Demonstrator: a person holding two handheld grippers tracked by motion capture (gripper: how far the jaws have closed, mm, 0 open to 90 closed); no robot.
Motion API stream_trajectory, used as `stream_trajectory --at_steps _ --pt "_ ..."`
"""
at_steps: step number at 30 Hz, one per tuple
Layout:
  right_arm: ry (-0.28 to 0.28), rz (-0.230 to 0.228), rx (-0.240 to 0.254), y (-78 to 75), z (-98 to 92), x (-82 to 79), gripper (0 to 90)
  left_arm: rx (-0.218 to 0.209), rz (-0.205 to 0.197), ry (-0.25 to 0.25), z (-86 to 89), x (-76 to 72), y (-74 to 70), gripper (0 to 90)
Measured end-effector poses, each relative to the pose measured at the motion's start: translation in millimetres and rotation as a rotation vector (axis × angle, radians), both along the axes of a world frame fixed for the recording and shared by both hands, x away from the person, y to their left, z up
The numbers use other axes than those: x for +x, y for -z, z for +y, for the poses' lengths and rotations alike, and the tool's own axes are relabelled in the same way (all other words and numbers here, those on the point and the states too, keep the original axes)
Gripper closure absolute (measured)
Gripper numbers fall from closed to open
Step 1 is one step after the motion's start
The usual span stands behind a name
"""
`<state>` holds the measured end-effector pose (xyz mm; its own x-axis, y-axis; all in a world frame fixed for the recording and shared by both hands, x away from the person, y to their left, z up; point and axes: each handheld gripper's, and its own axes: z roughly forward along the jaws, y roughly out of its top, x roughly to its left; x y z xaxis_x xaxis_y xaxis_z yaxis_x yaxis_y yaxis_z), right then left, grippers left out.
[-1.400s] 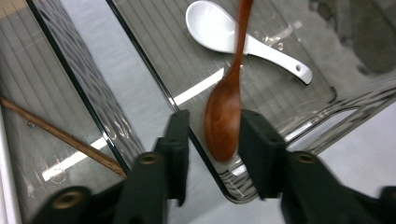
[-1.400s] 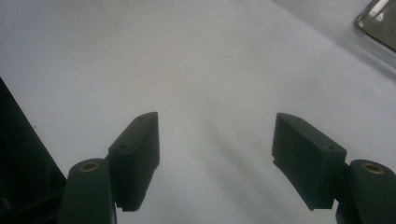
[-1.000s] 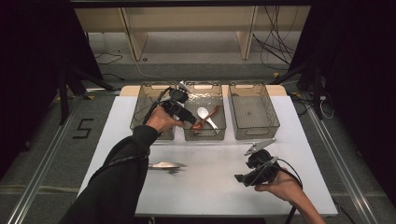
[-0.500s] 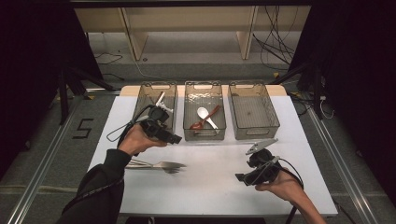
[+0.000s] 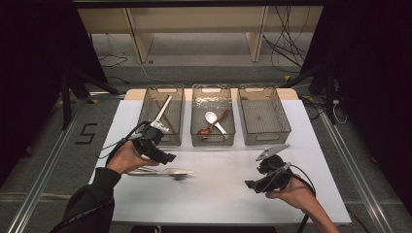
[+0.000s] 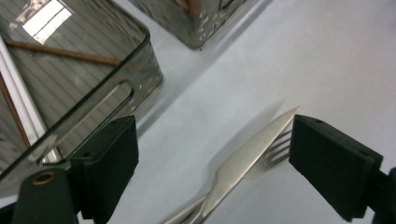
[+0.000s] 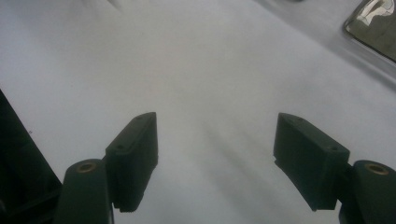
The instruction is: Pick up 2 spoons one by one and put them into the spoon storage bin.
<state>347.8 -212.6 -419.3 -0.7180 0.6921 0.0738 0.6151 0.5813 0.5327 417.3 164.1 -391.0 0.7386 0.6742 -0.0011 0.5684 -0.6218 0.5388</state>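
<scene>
1. Where the person's left hand is covering them in the high view, the handles of the knife (image 6: 247,156) and fork (image 6: 276,150) are staying hidden.
2. The left gripper (image 6: 212,163) is hanging over this shiny steel cutlery lying on the white table (image 5: 218,189), jaws having just been opening wide, gripping nothing.
3. The right gripper (image 7: 215,158) is standing wide, empty, over matte tabletop.

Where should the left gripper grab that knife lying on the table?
Probably at the handle, coming straight down from above. The knife lies flat on the table, its blade crossing over a fork, so the blade end is crowded. The handle is thicker and runs back under the left gripper, whose fingers, which have just been opening, stand open on either side of it.
</scene>
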Motion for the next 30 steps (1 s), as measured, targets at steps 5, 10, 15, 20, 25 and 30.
stream_trajectory --at_steps 5,10,15,20,25,30 --pt "-0.002 0.002 0.001 -0.1 0.9 0.1 31.5 0.028 0.008 0.008 4.5 -3.4 6.1 15.0" --pt "0.000 0.002 0.000 0.4 0.7 0.3 31.4 0.036 0.019 0.004 6.1 -4.6 8.8 14.4" --pt "-0.001 -0.001 0.002 0.3 0.1 0.5 31.3 0.067 0.044 0.011 8.5 -7.0 13.8 14.4" --pt "0.002 0.003 0.003 1.3 -0.8 0.6 30.7 0.098 0.051 0.009 13.2 -8.9 20.4 14.4" --pt "0.008 -0.002 0.006 0.3 -2.2 0.0 29.9 0.114 0.072 0.018 18.4 -11.1 26.5 14.5" --pt "0.006 0.000 0.007 0.3 -2.3 -1.8 28.7 0.158 0.098 0.007 21.9 -10.5 30.9 15.3"
